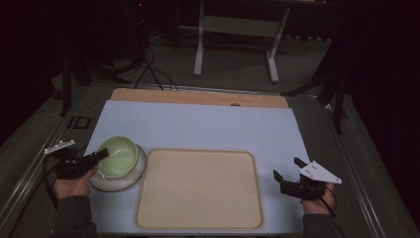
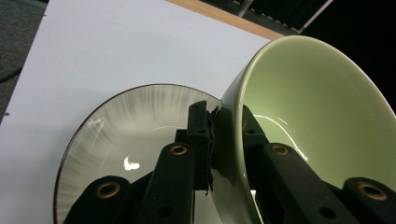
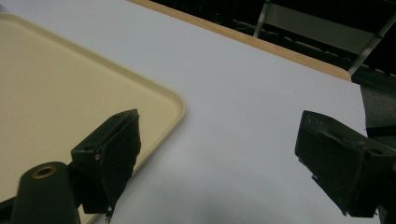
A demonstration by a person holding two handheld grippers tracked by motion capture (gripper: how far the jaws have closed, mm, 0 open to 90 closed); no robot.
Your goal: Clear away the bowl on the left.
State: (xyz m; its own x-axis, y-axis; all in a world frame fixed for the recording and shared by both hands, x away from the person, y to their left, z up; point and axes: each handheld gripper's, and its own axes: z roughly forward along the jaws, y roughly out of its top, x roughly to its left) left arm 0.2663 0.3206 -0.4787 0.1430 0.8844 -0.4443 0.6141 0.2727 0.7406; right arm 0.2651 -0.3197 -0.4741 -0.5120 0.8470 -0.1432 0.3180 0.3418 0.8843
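Left gripper [image 1: 101,155] clamps the near-left rim of the green bowl [image 1: 119,156], one jaw inside, one outside. Bowl is tilted over the grey plate [image 1: 138,174], left of the beige tray [image 1: 198,191]. Right gripper [image 1: 286,168] is wide open and holds nothing, over the white mat [image 1: 198,126] right of the tray.

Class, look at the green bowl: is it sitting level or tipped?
Tipped. The green bowl leans over the plate, its rim pinched by the left gripper.
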